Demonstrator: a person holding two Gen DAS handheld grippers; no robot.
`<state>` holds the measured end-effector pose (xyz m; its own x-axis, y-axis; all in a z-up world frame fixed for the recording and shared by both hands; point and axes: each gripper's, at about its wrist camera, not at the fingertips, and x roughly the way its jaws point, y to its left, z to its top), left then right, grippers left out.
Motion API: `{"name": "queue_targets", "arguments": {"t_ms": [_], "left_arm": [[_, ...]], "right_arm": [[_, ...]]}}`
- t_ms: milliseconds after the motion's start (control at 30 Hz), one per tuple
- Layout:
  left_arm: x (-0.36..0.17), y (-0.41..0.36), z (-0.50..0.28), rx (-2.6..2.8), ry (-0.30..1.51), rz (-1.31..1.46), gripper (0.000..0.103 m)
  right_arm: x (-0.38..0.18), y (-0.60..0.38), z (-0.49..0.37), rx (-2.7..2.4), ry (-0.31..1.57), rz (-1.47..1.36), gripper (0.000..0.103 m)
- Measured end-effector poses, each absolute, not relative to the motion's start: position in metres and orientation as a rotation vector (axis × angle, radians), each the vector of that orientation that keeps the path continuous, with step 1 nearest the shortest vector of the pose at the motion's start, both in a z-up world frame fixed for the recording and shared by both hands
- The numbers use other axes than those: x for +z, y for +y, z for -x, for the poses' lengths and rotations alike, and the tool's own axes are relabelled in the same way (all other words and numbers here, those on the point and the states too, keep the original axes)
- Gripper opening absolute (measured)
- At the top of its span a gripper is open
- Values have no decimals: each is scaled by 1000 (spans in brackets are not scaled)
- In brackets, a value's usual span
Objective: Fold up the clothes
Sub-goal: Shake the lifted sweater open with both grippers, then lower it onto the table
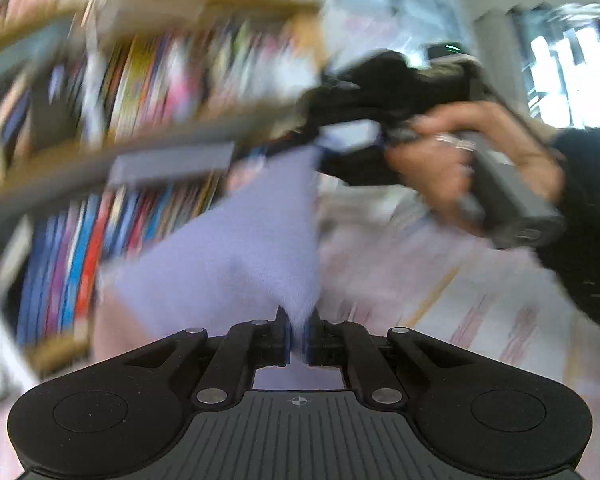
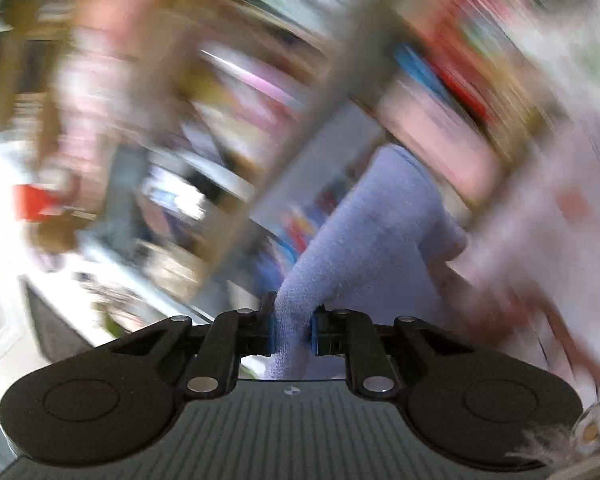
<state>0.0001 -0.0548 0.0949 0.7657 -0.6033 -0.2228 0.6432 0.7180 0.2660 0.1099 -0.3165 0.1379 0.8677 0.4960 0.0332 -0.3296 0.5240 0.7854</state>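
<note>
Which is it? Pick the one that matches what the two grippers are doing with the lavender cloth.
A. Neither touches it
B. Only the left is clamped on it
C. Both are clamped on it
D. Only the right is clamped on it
C: the left gripper pinches the lavender cloth between its pads, and the right gripper is closed on a bunched fold of it.

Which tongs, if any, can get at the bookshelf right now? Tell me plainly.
Probably neither. The left tongs and right tongs are each shut on the lavender cloth, so both are occupied. The bookshelf stands ahead, too blurred to judge how near.
</note>
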Motion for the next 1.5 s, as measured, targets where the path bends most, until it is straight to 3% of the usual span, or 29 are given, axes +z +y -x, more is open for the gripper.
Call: {"name": "queue_targets", "arguments": {"t_ms": [167, 300, 433, 600, 700, 833, 967, 1167, 1333, 1500], "left_arm": [[168, -20, 63, -857, -181, -115, 5], [179, 30, 69, -908, -169, 74, 5], [133, 52, 53, -846, 24, 123, 5], [42, 87, 31, -609, 349, 132, 5], [14, 116, 33, -497, 412, 132, 5], [7, 145, 30, -438, 437, 180, 5], [0, 149, 31, -386, 460, 159, 8], [-5, 151, 29, -358, 468, 128, 9], [-5, 157, 10, -288, 505, 91, 8], [3, 181, 7, -128, 508, 126, 6]], "right_arm": [[259, -290, -53, 657, -112, -597, 13], [285, -252, -54, 744, -106, -466, 14], [234, -194, -93, 702, 142, -332, 14], [112, -121, -156, 617, 515, -242, 14], [66, -91, -174, 613, 608, -241, 14], [48, -60, -171, 643, 608, -220, 15], [48, -34, -167, 656, 603, -113, 37], [47, -60, -101, 743, 497, 141, 55], [41, -116, -39, 671, 422, 320, 58], [34, -197, -5, 503, 474, 189, 59]]}}
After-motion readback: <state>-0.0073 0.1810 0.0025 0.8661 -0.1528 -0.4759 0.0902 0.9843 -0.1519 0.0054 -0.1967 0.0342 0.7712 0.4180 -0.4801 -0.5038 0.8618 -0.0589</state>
